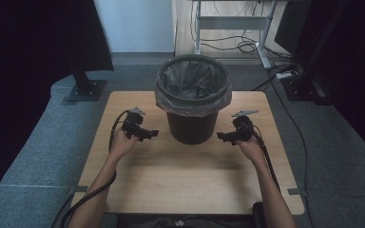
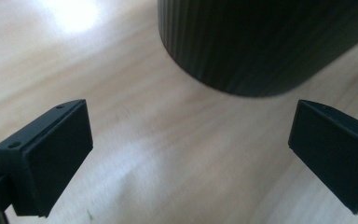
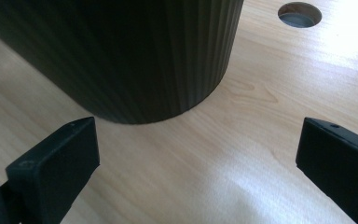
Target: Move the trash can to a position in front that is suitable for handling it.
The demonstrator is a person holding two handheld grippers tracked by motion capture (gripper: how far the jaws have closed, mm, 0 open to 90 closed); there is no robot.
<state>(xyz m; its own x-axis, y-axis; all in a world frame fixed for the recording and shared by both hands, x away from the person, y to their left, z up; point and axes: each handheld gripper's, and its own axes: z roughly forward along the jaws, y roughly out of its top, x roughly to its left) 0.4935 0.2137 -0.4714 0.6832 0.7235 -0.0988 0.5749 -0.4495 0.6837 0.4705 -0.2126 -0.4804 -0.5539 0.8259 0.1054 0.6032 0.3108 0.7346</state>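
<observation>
1. No brand, label or writing can be read on anything here.
2. The dark ribbed bin (image 1: pixel 192 102) stands upright on the wooden table (image 1: pixel 185 180), toward the table's far edge, with a clear plastic liner (image 1: pixel 171 100) folded over its rim.
3. The left gripper (image 1: pixel 153 134) is held just beside the bin's left side, apart from it, jaws spread wide and empty.
4. The right gripper (image 1: pixel 220 136) is just beside the bin's right side, also apart, jaws spread and empty.
5. Beyond the bin, the right gripper view shows a round hole (image 3: pixel 299 14) in the tabletop.
6. Behind the bin, cables (image 1: pixel 240 45) lie on the floor under a desk frame (image 1: pixel 230 21).
</observation>
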